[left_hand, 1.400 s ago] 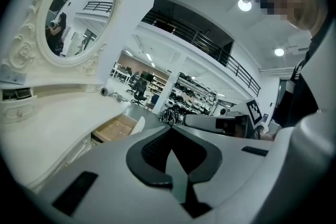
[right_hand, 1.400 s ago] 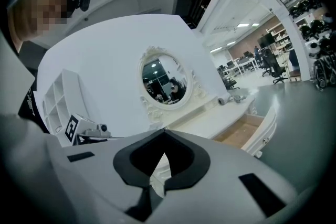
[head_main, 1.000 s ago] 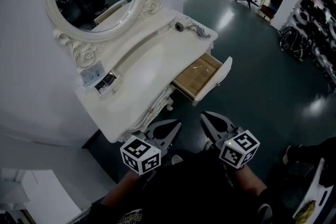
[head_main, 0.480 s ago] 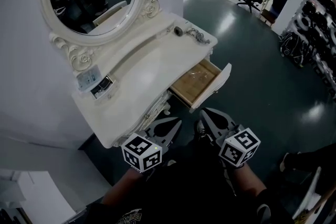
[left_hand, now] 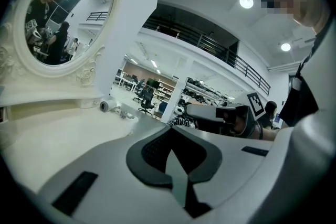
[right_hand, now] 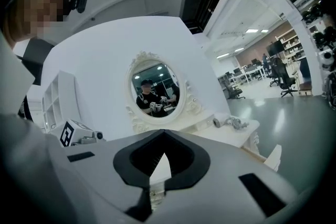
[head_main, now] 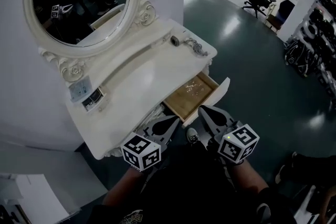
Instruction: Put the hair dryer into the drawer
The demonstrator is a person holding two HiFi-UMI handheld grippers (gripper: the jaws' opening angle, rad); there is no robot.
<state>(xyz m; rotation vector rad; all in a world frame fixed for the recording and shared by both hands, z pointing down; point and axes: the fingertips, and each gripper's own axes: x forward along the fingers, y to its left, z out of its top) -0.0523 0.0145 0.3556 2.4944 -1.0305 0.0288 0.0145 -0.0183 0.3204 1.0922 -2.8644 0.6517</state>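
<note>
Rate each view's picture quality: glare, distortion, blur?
Head view: wide-angle bend, light patches glaring on the floor, dresser evenly lit. Left gripper view: heavy fisheye, dark corners, lamp flaring. Right gripper view: fisheye too, mirror sharp, foreground soft.

The left forearm (head_main: 123, 191) and the right forearm (head_main: 251, 182) reach forward from the bottom of the head view, side by side. The left gripper (head_main: 170, 124) and the right gripper (head_main: 209, 115) sit near each other, pointing ahead and slightly down. The left gripper's fingers (left_hand: 149, 153) are pressed together with nothing between them. The right gripper's fingers (right_hand: 137, 159) are likewise closed and empty.
</note>
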